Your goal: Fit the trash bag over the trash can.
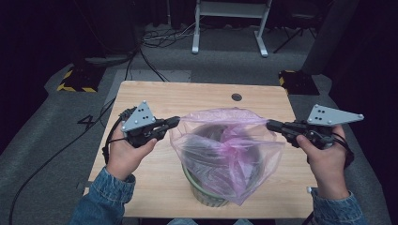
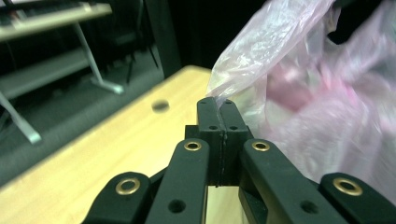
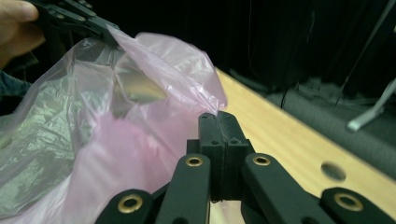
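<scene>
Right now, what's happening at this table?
A person is holding a pink plastic bag stretched open over a round bin on the wooden table. The left gripper is shut on the bag's edge on one side, and the right gripper is shut on the opposite edge. The bag is draped over the bin, with its mouth pulled wide between the two grippers.

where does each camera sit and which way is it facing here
High view: above the person's side of the table, looking forward and down; both hands and denim sleeves show, with the left hand-held gripper and right hand-held gripper pulling a pink plastic bag over a green bin.
Left gripper view: rides the left hand-held gripper, looking along its shut jaws at the bag's edge.
Right gripper view: rides the right hand-held gripper, facing the bag; the other hand shows beyond.
All views share the bag and table.
</scene>
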Demonstrator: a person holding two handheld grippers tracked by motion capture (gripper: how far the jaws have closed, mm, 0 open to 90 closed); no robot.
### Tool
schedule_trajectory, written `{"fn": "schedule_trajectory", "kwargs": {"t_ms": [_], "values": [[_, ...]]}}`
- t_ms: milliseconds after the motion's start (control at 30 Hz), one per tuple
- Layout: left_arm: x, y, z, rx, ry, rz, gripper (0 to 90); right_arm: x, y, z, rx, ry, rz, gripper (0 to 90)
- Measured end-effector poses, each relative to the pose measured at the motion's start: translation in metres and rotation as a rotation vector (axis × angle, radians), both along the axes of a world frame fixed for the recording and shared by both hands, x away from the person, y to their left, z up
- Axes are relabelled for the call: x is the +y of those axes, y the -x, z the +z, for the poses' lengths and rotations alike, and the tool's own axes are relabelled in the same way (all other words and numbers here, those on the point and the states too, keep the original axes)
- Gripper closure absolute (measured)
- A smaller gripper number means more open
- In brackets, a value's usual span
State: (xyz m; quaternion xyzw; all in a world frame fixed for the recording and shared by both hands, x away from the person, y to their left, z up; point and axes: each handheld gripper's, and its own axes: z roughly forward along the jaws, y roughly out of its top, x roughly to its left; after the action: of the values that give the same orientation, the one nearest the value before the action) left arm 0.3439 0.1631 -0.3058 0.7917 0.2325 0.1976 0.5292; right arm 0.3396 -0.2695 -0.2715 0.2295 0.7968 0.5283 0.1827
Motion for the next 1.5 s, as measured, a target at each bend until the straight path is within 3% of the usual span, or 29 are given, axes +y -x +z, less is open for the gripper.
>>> {"fn": "schedule_trajectory", "kwargs": {"t_ms": [167, 333, 667, 833, 967, 1067, 1133, 1333, 1433, 1500], "values": [[0.0, -0.008, -0.012, 0.053, -0.005, 0.0, 90.0, 0.0, -0.013, -0.019, 0.073, 0.031, -0.02, 90.0], [-0.004, -0.018, -0.029, 0.106, -0.045, 0.016, 90.0, 0.002, -0.027, -0.039, 0.129, 0.062, -0.042, 90.0], [-0.009, -0.031, -0.058, 0.191, -0.086, 0.014, 90.0, 0.008, -0.043, -0.071, 0.201, 0.134, -0.066, 90.0], [-0.012, -0.034, -0.068, 0.21, -0.087, 0.02, 90.0, 0.013, -0.047, -0.082, 0.218, 0.146, -0.061, 90.0], [-0.014, -0.037, -0.069, 0.189, -0.091, 0.038, 90.0, 0.017, -0.052, -0.087, 0.219, 0.146, -0.07, 90.0], [-0.015, -0.038, -0.064, 0.161, -0.057, 0.055, 90.0, 0.017, -0.058, -0.087, 0.215, 0.133, -0.098, 90.0], [-0.014, -0.038, -0.062, 0.153, -0.063, 0.068, 90.0, 0.017, -0.062, -0.089, 0.221, 0.128, -0.108, 90.0], [-0.016, -0.044, -0.08, 0.251, -0.116, 0.056, 90.0, 0.024, -0.067, -0.106, 0.282, 0.166, -0.087, 90.0], [-0.017, -0.044, -0.088, 0.283, -0.139, 0.038, 90.0, 0.025, -0.068, -0.111, 0.303, 0.187, -0.086, 90.0], [-0.016, -0.041, -0.09, 0.282, -0.135, 0.029, 90.0, 0.023, -0.067, -0.113, 0.313, 0.192, -0.078, 90.0]]}}
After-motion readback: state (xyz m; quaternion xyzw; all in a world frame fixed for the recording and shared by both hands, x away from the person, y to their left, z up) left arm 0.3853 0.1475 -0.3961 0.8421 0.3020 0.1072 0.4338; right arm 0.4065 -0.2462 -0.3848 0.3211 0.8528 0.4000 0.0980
